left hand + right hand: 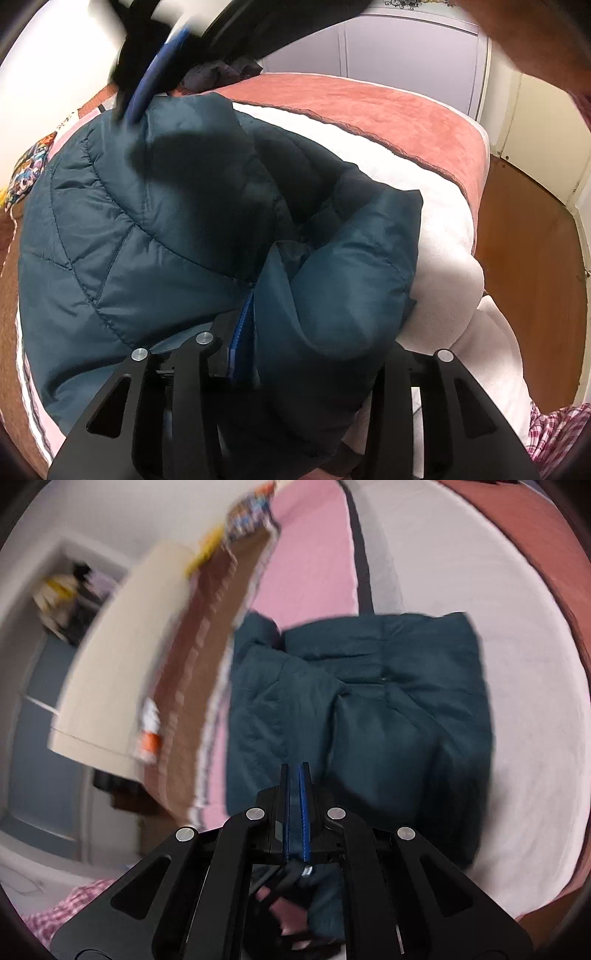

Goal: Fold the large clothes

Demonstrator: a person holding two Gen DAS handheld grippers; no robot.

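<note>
A dark teal quilted puffer jacket lies folded on the bed; in the right wrist view the jacket is a rough square bundle on white bedding. My left gripper is low at the jacket's near edge, and a bulging fold of the jacket fills the space between its fingers, with one blue pad showing against the cloth. My right gripper hovers above the jacket with its blue pads pressed together, empty; it shows blurred at the top of the left wrist view.
The bed has a white blanket, a terracotta cover and pink sheet. A colourful pillow lies at the left. A wooden floor and wardrobe doors lie beyond the bed. A beige headboard stands left.
</note>
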